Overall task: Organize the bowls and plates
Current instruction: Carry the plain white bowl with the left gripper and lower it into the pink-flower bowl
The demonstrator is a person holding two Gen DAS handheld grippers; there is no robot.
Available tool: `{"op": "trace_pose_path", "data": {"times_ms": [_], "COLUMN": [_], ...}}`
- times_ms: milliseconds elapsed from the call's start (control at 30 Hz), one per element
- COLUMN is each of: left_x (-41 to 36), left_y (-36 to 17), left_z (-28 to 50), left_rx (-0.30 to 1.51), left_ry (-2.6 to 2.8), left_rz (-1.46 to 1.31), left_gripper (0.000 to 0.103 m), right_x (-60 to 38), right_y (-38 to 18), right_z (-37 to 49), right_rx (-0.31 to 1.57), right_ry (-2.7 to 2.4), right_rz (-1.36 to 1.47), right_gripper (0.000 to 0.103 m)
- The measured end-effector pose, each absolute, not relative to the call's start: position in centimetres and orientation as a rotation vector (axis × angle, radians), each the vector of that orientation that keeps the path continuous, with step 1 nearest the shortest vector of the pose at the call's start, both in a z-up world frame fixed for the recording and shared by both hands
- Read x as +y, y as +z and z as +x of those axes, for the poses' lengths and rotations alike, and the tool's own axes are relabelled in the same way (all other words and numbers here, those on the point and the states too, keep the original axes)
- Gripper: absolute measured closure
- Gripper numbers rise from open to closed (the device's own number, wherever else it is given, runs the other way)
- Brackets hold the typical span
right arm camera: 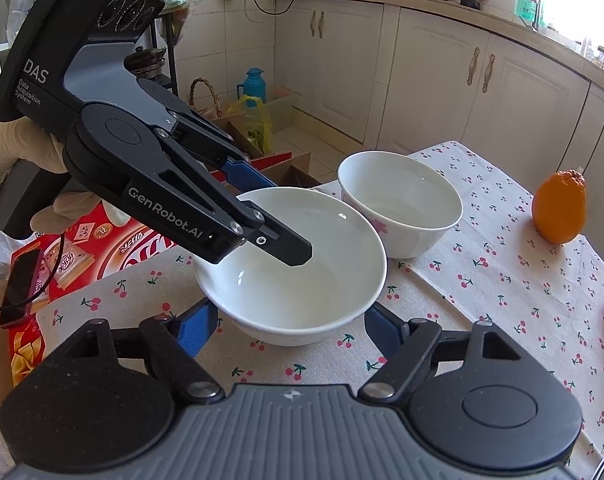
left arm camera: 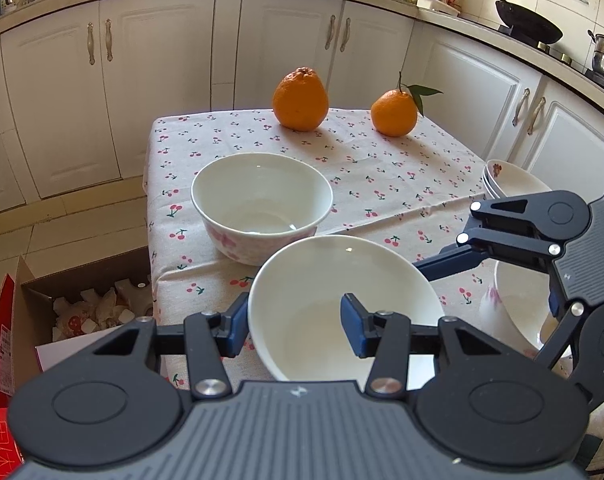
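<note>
**Plain bowl pinched by its rim, right tongs spread around it**

Your plain white bowl sits on the cherry-print tablecloth, at the near corner of the table. Your left gripper is clenched on its rim, one blue pad outside the wall and the other finger reaching down inside. Your right gripper stands released, its blue pads either side of the bowl's base and apart from the wall.

Just behind it is a pink-flowered bowl, upright and empty, close to the plain one; whether they touch you cannot tell. From the left wrist view, another flowered bowl lies behind the right gripper's arm, and a stack of bowls sits at the table's right edge.

Two oranges stand at the far side of the cloth, well apart from the bowls
</note>
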State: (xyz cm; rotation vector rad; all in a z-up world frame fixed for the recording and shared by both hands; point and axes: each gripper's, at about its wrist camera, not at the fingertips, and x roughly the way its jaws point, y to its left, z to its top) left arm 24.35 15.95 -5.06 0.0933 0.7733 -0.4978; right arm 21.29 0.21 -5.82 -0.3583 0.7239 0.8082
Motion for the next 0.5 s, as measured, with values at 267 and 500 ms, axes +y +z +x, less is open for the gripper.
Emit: {"op": "trace_pose_path", "data": {"times_ms": [267, 500], "left_x": [14.6, 12.8], "left_y": [-3.4, -1.8], "left_z": [23.1, 22.1], "left_rx": [0.742, 0.712], "left_ry": [-0.512, -0.531], "left_rz": [0.108, 0.136], "left_gripper": [0.056, 0.056], "right_x": [-1.3, -3.0], "right_y": [-4.4, -3.0], "right_z": [20.4, 19.0], "right_rx": [0.703, 0.677], "right_ry": [0.802, 0.779], "right_rz": [-0.34, -0.327], "right_gripper": [0.019, 0.019]}}
